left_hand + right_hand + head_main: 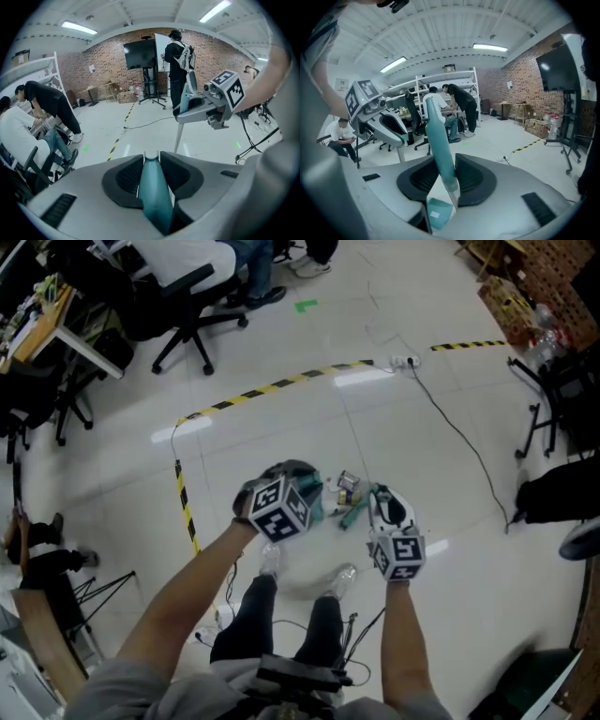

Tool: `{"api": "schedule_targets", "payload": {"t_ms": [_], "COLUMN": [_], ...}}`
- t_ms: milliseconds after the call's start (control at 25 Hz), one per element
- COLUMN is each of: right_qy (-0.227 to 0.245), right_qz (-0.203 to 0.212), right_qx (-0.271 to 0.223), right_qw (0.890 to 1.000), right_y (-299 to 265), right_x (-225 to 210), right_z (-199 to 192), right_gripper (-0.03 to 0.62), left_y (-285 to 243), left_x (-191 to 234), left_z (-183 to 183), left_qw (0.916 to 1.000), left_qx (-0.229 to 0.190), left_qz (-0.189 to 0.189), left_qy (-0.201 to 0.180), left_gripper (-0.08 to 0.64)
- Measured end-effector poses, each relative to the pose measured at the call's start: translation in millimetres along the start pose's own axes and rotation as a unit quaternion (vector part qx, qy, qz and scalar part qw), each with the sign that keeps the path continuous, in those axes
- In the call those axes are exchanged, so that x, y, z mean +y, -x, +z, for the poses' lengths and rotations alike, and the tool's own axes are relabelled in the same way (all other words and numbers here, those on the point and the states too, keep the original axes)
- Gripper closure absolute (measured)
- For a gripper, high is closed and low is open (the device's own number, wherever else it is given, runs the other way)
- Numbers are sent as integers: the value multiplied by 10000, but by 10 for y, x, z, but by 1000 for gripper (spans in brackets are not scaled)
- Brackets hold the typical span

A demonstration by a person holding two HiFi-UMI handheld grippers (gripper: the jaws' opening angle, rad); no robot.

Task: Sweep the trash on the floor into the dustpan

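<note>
My left gripper point(302, 487) point(151, 158) is shut on a teal handle point(153, 192) that runs up between its dark pads. A teal handle point(437, 140) likewise stands upright in my right gripper point(382, 501) point(442, 164), which is shut on it. From the left gripper view, a pale pole point(178, 137) drops from the right gripper to the floor. A small heap of trash point(349, 486) lies on the floor between and just beyond the two grippers. Beside it are teal tool parts point(316, 502); I cannot tell dustpan from broom head.
Yellow-black tape point(272, 387) crosses the floor ahead. A black cable point(459, 437) runs from a power strip point(403, 362) to the right. An office chair point(192, 320) stands at the far left and a black stand point(544, 404) at the right. My shoes point(270, 559) are just below the grippers.
</note>
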State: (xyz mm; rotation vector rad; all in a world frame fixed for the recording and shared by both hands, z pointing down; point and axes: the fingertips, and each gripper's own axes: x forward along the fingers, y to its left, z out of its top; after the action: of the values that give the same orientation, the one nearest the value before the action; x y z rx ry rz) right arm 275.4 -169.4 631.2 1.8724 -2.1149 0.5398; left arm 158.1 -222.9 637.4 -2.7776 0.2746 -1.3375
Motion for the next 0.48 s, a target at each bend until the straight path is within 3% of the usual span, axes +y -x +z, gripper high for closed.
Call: {"api": "schedule_targets", "payload": {"t_ms": [480], "right_qy": [-605], "right_qz": [929], "right_qx": [-546], "right_qw": [9923], "right_y": [-354], "right_x": [628], "right_z": [357], "right_gripper": [485], "left_y": [106], "left_x": [48], "left_z": [-220], "left_qw": [9998], "left_qx": [-100], "left_qz": [-104], "left_qy": [119], "left_gripper": [439]}}
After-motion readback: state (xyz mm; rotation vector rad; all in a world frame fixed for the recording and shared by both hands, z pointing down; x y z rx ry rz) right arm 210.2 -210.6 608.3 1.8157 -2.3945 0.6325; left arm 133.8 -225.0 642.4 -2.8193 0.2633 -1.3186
